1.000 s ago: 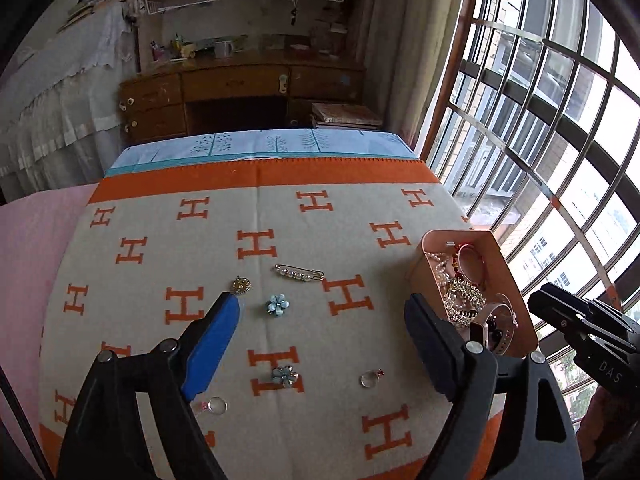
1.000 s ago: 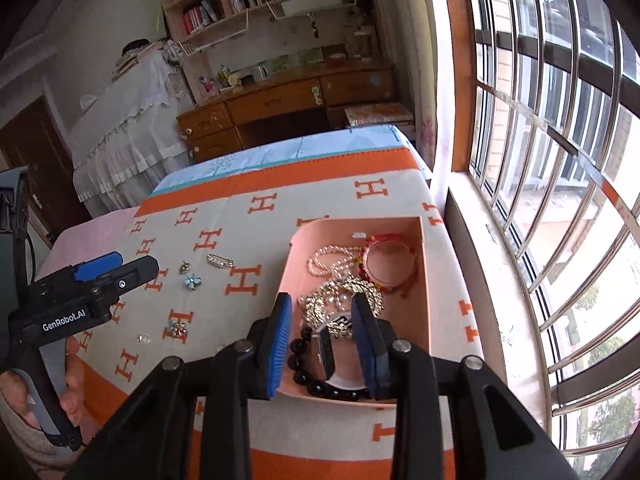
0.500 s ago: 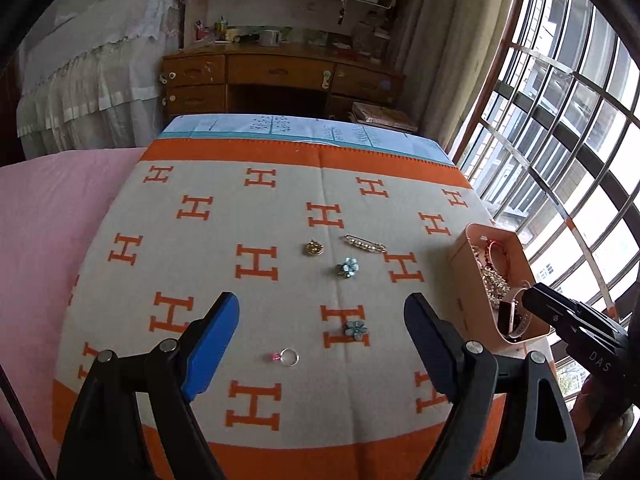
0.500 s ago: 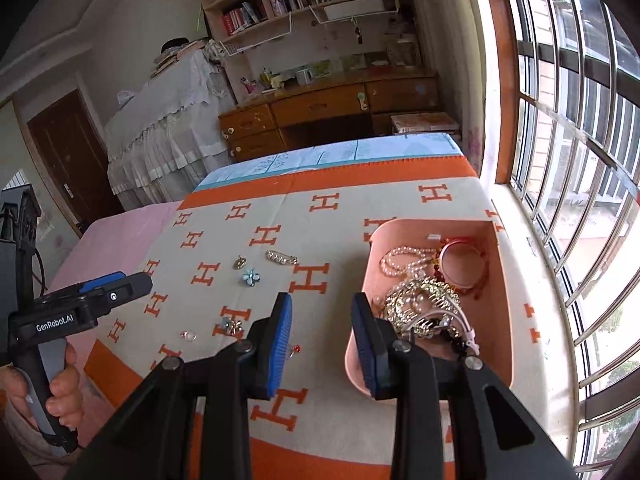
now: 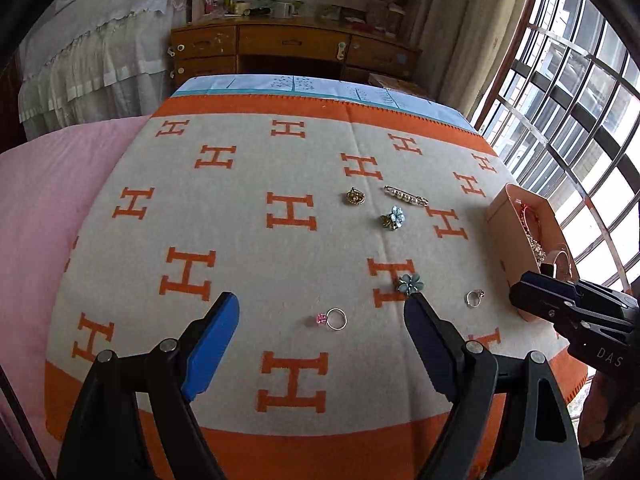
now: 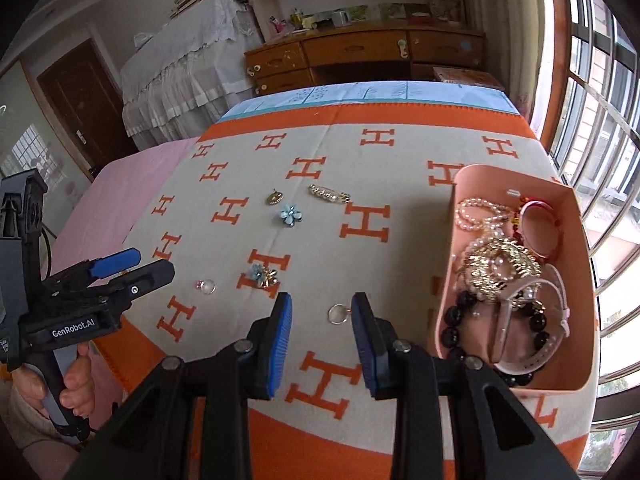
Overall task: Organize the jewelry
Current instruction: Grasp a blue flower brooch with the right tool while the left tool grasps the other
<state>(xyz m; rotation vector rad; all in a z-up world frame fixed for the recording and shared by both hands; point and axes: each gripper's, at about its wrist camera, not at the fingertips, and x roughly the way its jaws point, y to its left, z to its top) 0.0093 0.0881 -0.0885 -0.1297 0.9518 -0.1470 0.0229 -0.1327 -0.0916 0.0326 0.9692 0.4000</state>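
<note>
Both grippers hung over the near end of the table, above the orange-and-cream blanket point(image 5: 248, 280) with its H pattern. The left gripper point(image 5: 322, 320) stood wide, nothing between its blue pads, and the pink-stone ring point(image 5: 333, 319) lay on the cloth right in the gap between its fingertips, not touched by either. A blue flower brooch point(image 5: 410, 283) sat just beyond the tip of that gripper's right finger.

The right gripper point(image 6: 322, 312) was set much narrower, its jaws apart and empty. A second ring point(image 6: 339, 313) lay on the blanket between its pads, close beside the right one; whether it touched that pad I could not tell.

Further up the cloth lay a gold pendant point(image 6: 273, 198), a pearl bar pin point(image 6: 330, 193) and another blue flower brooch point(image 6: 291, 215), near one another and well apart from both grippers. The pink tray point(image 6: 446, 280) stood just to the right of the right gripper, near the window side, heaped with pearl strands, a black bead bracelet, a red bangle and a watch.
</note>
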